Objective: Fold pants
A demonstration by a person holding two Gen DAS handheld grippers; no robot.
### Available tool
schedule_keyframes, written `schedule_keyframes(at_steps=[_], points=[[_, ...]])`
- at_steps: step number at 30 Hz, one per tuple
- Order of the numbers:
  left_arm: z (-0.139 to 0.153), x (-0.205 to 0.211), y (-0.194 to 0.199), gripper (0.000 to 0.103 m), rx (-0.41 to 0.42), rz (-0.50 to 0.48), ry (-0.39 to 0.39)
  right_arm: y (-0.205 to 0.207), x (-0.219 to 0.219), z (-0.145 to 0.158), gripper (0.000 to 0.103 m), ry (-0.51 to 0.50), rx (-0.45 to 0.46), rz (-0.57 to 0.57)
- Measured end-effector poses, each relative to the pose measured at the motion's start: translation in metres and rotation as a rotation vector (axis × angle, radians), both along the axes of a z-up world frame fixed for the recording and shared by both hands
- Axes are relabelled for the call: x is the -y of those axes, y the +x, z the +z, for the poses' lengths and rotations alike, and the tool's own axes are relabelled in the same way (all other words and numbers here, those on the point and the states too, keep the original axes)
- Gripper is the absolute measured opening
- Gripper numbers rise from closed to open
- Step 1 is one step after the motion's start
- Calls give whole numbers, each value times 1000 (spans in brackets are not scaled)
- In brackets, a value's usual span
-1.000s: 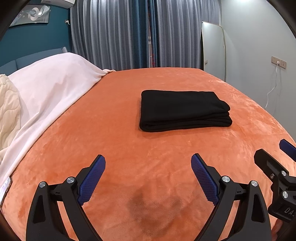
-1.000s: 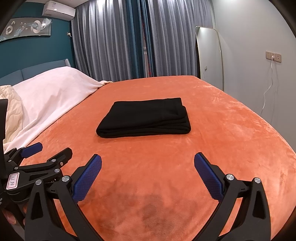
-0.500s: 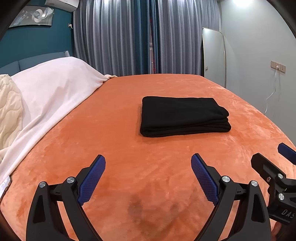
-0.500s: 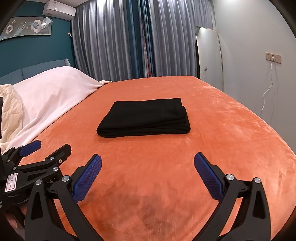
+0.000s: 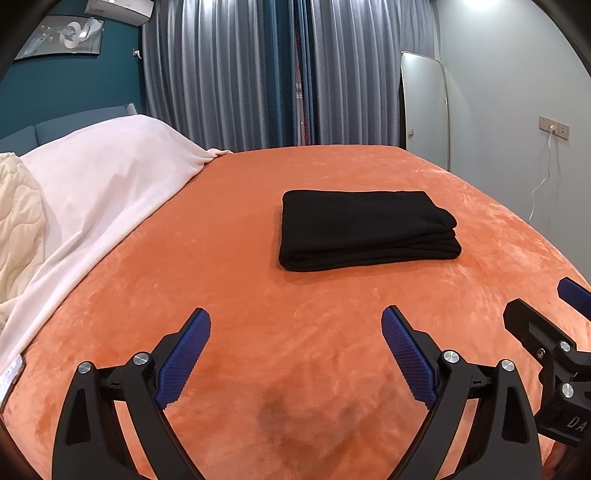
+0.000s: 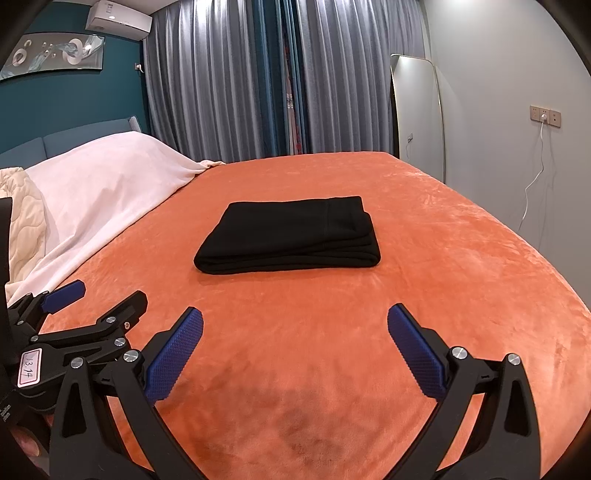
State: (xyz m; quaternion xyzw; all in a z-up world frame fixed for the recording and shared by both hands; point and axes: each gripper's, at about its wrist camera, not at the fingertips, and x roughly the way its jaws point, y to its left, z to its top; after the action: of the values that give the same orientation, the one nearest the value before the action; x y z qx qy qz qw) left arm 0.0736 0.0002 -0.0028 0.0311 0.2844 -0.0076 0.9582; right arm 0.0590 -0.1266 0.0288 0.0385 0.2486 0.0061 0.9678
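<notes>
Grey curtains (image 5: 258,74) hang behind a bed spread with an orange blanket (image 5: 221,280), and a pale pink cover (image 5: 103,192) drapes the pillow end toward nine o'clock. At about twelve o'clock from both grippers, well apart from them, lie the black pants (image 5: 364,229), folded into a neat stacked rectangle flat on the blanket.

From the left wrist camera the folded edges show at the pants' right end, and only a sliver of the right gripper (image 5: 546,321) pokes in at three o'clock. The right wrist camera shows more: a seam line across the top layer of the pants (image 6: 291,234), a white air conditioner (image 6: 118,18) high on the teal wall, and the left gripper (image 6: 92,295) at nine o'clock wearing a small label reading 13 14.

Both tools hover low over the blanket, side by side, pointing toward the curtains. The left gripper (image 5: 295,354) is spread wide with nothing between its blue pads, and the right gripper (image 6: 295,354) is spread just as wide, also holding nothing.
</notes>
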Motion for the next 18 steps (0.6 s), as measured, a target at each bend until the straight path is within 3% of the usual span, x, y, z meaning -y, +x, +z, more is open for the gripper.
schedule_keyframes(at_steps=[18], points=[[-3, 4, 2, 92, -10, 1, 27, -1, 0, 2, 98, -1, 0, 0]])
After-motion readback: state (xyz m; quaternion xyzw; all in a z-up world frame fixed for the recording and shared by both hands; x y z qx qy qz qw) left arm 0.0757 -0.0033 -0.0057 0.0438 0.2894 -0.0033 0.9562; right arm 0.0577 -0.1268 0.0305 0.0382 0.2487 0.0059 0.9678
